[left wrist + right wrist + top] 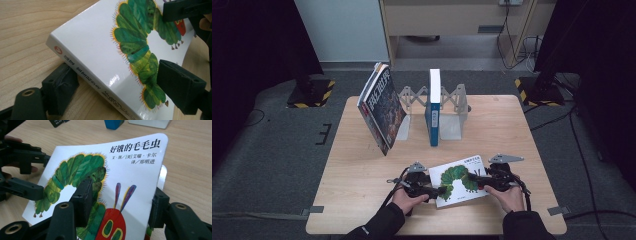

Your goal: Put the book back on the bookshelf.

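A wooden table (362, 165) with two grippers working one picture book.

The left gripper (438, 190) clamps the caterpillar book (457, 180) at its spine edge, the right gripper (475, 178) clamps the opposite edge; beyond them a blue book (434, 107) stands in a rack (452, 112).

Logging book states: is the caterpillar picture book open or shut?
Shut: the caterpillar book shows its front cover, both grippers clamping opposite edges.

A light wooden tabletop (362, 170) carries a metal book rack (452, 112) at upper centre, holding a leaning book (382, 107) and an upright blue book (434, 107); a caterpillar picture book (457, 180) lies lower right.
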`<state>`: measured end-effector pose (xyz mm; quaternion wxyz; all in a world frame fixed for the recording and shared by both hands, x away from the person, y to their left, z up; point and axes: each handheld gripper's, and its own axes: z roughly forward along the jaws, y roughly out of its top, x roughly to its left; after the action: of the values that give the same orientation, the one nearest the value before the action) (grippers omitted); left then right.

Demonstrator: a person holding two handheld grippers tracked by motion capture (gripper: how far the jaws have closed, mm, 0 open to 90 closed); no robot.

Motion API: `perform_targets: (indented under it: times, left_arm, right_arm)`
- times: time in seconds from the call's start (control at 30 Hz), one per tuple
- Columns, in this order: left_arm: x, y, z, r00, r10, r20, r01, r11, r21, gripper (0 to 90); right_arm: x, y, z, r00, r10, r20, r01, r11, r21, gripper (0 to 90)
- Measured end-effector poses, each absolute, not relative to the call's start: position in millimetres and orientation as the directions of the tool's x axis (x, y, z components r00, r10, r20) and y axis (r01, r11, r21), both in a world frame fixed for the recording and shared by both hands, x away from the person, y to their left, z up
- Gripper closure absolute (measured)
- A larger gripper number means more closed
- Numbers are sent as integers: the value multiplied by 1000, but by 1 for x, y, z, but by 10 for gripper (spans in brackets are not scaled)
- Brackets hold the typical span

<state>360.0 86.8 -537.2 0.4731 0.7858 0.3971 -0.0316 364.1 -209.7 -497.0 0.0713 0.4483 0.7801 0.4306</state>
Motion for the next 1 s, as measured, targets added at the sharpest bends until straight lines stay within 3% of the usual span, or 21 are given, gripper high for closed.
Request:
perform_targets:
  times: [0.17, 0.53, 0.7, 0.9, 1.0]
  left_arm:
    - [360, 87, -537, 683, 597, -422, 652, -237, 721, 172]
    - [360, 88, -538, 680, 592, -433, 656, -226, 720, 174]
    - [360, 89, -539, 672, 604, -428, 655, -215, 724, 219]
    - [359, 89, -540, 673, 605, -427, 650, -206, 732, 237]
    - [359, 89, -540, 672, 608, -424, 648, -205, 733, 250]
  right_arm:
    - [366, -205, -504, -583, 774, 248, 651, 262, 712, 412]
    - [364, -196, -505, -627, 740, 243, 608, 270, 747, 412]
    - [364, -195, -504, -629, 737, 245, 607, 269, 748, 406]
    - [364, -194, -502, -618, 753, 224, 613, 284, 738, 279]
    - [365, -199, -502, -585, 780, 220, 624, 261, 736, 274]
